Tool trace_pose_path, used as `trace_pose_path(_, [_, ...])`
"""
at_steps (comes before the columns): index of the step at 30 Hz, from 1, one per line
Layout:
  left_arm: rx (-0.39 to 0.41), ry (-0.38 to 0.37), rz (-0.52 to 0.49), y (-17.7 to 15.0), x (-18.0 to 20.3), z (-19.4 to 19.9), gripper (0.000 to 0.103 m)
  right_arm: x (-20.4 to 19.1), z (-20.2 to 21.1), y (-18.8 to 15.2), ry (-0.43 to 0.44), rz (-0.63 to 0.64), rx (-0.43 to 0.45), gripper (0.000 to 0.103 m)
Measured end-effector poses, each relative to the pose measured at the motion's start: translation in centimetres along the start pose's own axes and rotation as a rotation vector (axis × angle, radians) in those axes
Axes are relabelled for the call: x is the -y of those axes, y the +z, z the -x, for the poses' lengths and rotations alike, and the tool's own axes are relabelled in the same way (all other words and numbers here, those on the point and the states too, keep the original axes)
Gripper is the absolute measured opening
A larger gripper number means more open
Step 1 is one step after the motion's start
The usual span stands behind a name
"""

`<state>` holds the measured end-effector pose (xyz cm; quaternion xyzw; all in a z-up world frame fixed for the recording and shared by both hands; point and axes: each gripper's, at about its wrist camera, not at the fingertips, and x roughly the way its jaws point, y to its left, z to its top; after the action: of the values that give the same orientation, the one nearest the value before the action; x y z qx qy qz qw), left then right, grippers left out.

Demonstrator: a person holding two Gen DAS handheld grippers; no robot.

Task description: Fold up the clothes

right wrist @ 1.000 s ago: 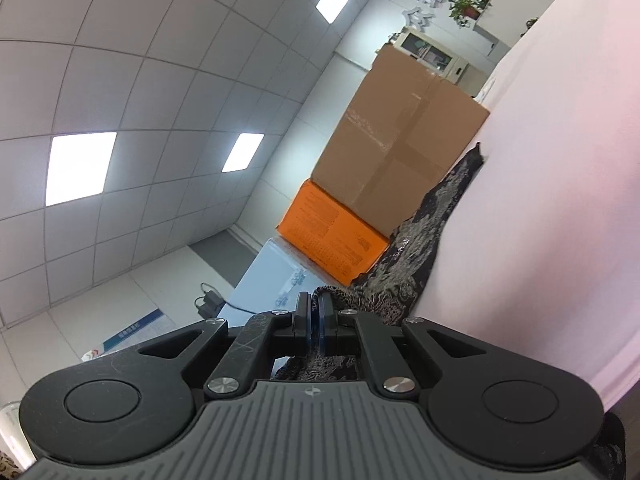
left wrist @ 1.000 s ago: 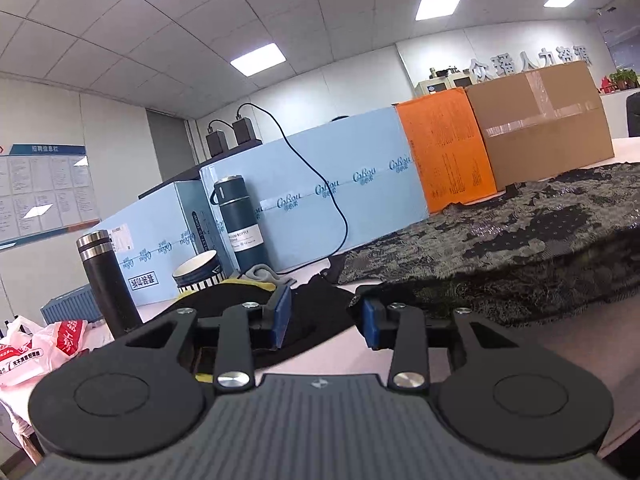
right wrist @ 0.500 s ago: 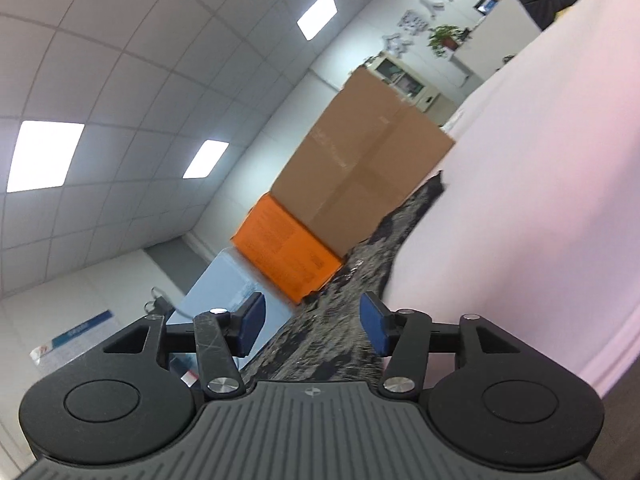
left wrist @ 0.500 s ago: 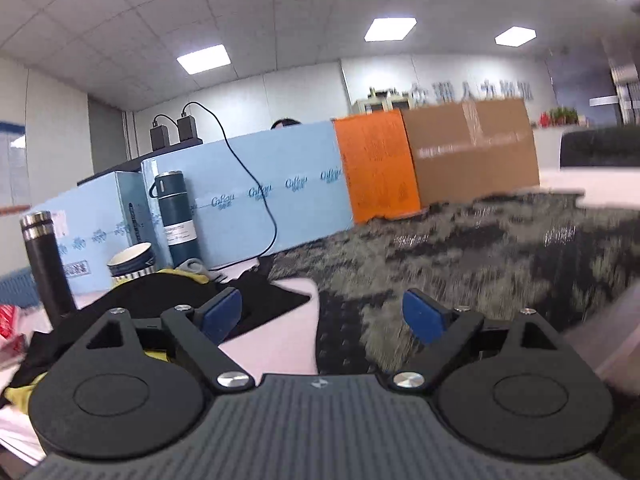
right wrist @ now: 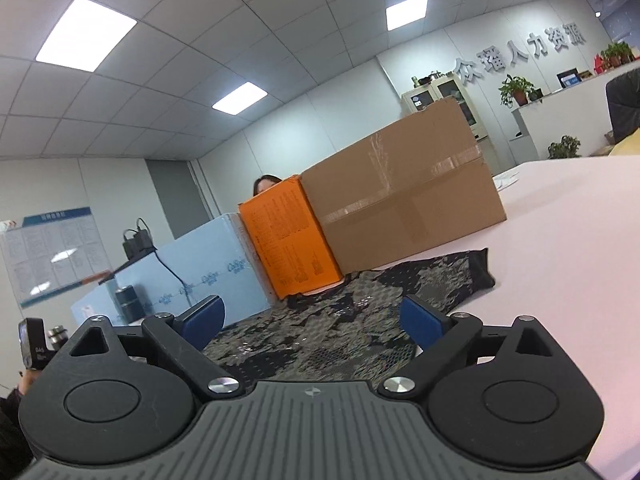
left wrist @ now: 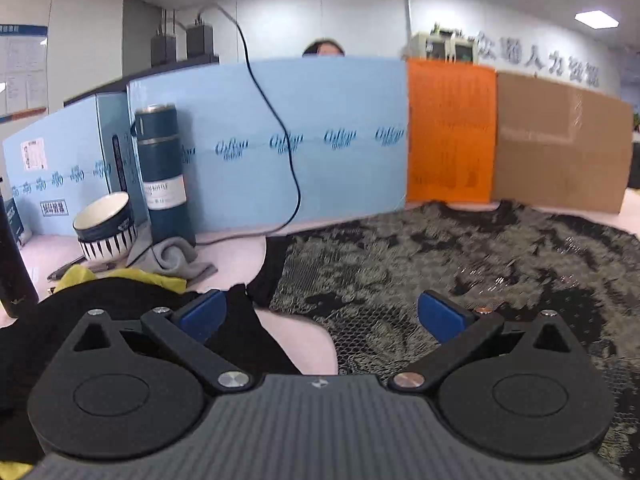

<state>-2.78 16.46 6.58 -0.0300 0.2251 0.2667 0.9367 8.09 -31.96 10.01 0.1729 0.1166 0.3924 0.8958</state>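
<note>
A dark grey and black patterned lace garment (left wrist: 460,256) lies spread flat on the pale pink table (left wrist: 240,248). It also shows in the right wrist view (right wrist: 360,312). My left gripper (left wrist: 320,314) is open and empty, just above the garment's near left edge. My right gripper (right wrist: 312,322) is open and empty, low over the garment's near edge. A second black garment with yellow trim (left wrist: 120,300) is heaped at the left, partly under the left gripper.
Blue foam boards (left wrist: 312,136), an orange box (left wrist: 450,132) and a cardboard box (left wrist: 560,148) line the table's far side. A teal flask (left wrist: 162,172), a striped cup (left wrist: 106,226), a grey cloth (left wrist: 176,256) and a black bottle (left wrist: 12,272) stand at left.
Both grippers have opened wide and let go of the lace garment, which now lies flat. Both cameras have tilted down and levelled toward the table.
</note>
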Motion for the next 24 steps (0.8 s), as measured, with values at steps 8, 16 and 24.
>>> trace_pose_path(8, [-0.091,0.143,-0.028,2.7,2.6,-8.0,0.103,3.5,-8.8,3.4,-0.209,0.118,-0.165,0.101])
trace_pose_path(16, [-0.092,0.209,-0.067,3.2,3.8,-11.7,0.103,9.7,-17.5,2.4,-0.313,-0.018,-0.365,0.101])
trace_pose_path(24, [-0.132,0.253,-0.077,3.1,3.1,-14.5,0.103,12.5,-21.4,1.5,-0.312,-0.074,-0.458,0.103])
